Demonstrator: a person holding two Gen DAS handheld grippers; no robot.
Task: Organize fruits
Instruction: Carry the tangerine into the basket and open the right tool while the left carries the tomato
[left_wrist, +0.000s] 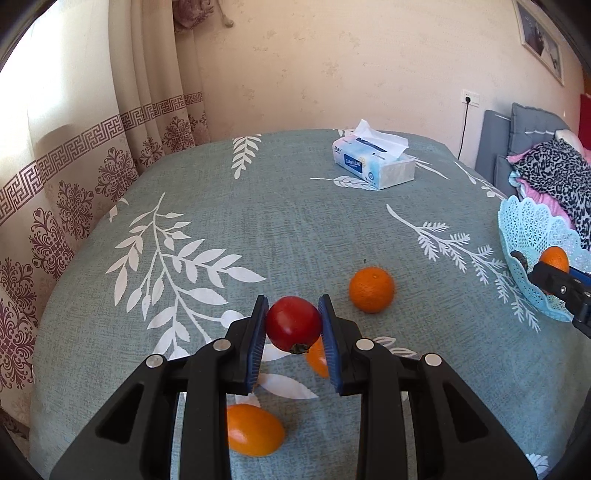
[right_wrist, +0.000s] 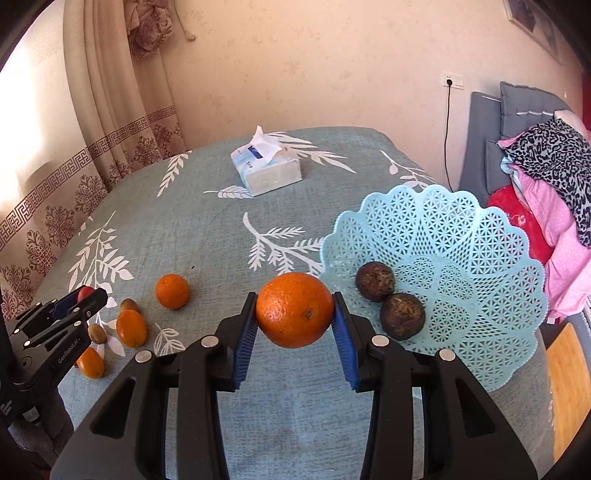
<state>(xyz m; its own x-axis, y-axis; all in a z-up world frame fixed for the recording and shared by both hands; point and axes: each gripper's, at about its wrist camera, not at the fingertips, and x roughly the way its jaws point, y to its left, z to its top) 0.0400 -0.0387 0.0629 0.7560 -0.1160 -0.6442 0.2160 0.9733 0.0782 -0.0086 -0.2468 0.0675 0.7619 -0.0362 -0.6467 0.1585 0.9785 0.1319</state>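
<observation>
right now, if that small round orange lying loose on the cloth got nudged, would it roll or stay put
Probably rolls: the small orange is near-round with nothing beside it. The woven tablecloth looks flat and slightly rough, so likely only a short way. Its peel seems firm, hardly fragile.

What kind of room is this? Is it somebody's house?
Probably a room in a home. There is a table under a leaf-print tablecloth, a patterned curtain by a bright window, a tissue pack, and folded bedding piled at one side.
</observation>
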